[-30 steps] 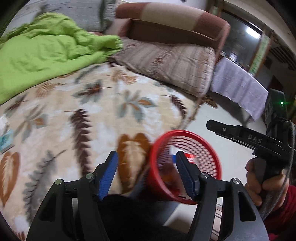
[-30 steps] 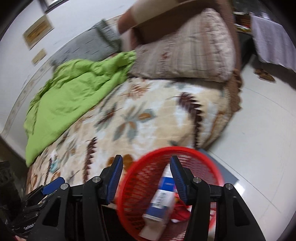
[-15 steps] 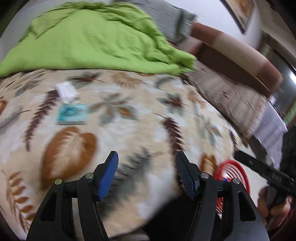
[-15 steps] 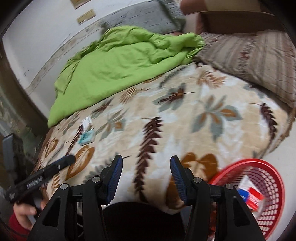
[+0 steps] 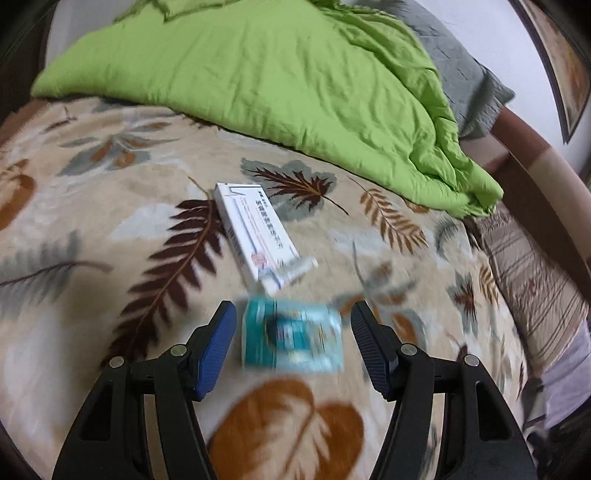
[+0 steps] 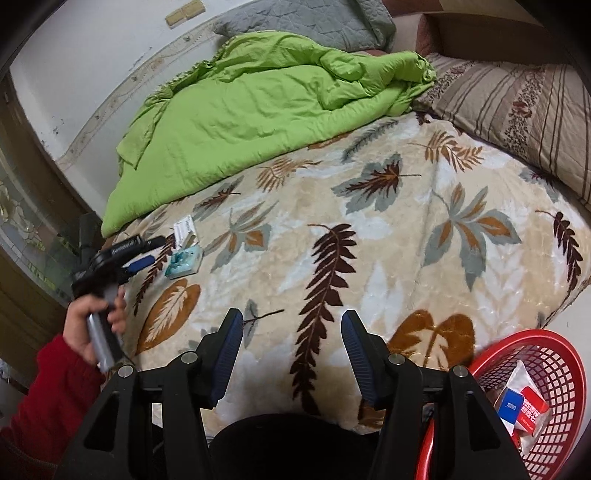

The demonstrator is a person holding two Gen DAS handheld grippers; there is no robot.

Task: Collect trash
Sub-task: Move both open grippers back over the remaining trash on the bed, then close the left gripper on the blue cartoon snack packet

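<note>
A teal packet [image 5: 291, 338] lies on the leaf-patterned blanket [image 5: 110, 206], between the open fingers of my left gripper [image 5: 290, 336], which is not closed on it. A white medicine box [image 5: 255, 234] lies just beyond it. In the right wrist view the same packet [image 6: 184, 261] and box [image 6: 185, 230] lie at the left, with my left gripper [image 6: 142, 253] over them. My right gripper [image 6: 291, 345] is open and empty above the blanket [image 6: 369, 240]. A red mesh basket [image 6: 554, 387] holding boxes [image 6: 522, 406] stands on the floor at the lower right.
A crumpled green quilt [image 5: 277, 74] covers the far side of the bed, and it also shows in the right wrist view [image 6: 258, 110]. A striped pillow [image 6: 517, 103] lies at the right. A grey pillow [image 6: 314, 26] lies behind the quilt.
My left gripper has swung away from the red basket, across the bed to the teal packet and white box. My right gripper has lifted off the basket and faces the blanket.
</note>
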